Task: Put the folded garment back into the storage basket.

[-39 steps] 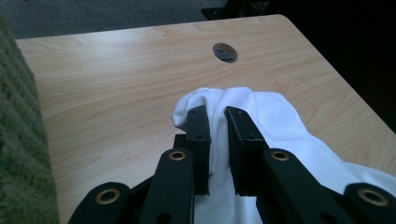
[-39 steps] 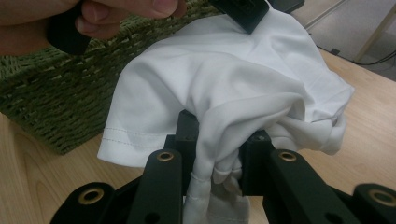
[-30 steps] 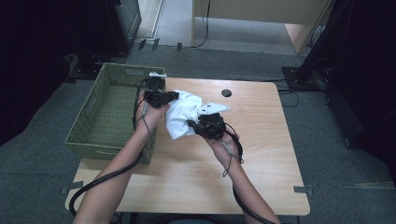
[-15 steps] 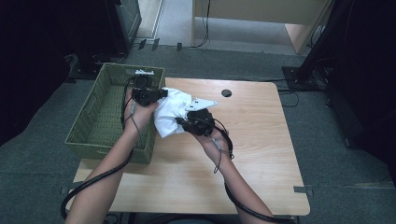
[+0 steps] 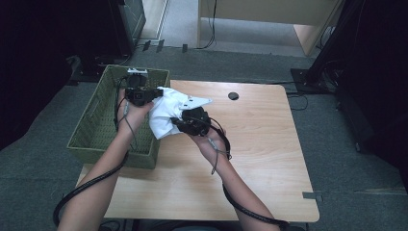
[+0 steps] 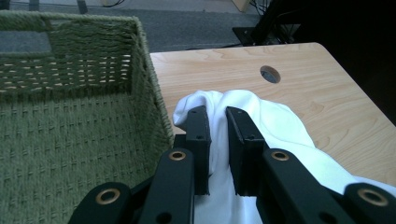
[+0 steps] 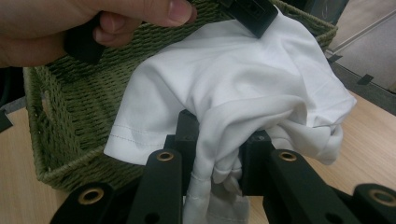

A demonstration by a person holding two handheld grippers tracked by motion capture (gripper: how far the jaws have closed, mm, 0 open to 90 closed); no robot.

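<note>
I hold a tool in each hand over a pale wooden surface (image 5: 269, 144), and between them hangs a white cloth (image 5: 166, 113), lifted off the wood beside a green woven basket (image 5: 94, 127).

From the high view, my left tool (image 5: 146, 95) sits at the basket's near right rim, and my right tool (image 5: 185, 126) is just beside it over the surface, with the cloth bunched between the two. A dark round hole (image 5: 233, 96) shows in the wood farther back, and cables trail down along my forearms.

The left gripper view gives what the high view cannot: my left tool (image 6: 218, 140) stands narrow, its two black jaws pinching a fold of the cloth (image 6: 280, 126) between them. It also looks straight into the basket (image 6: 70, 140), whose woven floor and walls are bare in the part I can see.

The right gripper view shows my right tool (image 7: 219, 149) clamped narrow on a gathered, crumpled wad of the cloth (image 7: 233, 79), a stitched hem hanging at its lower left. Beyond it, the basket's outer wall (image 7: 79, 112) rises, and my left hand (image 7: 93, 18) grips the other tool at the cloth's upper edge.
</note>
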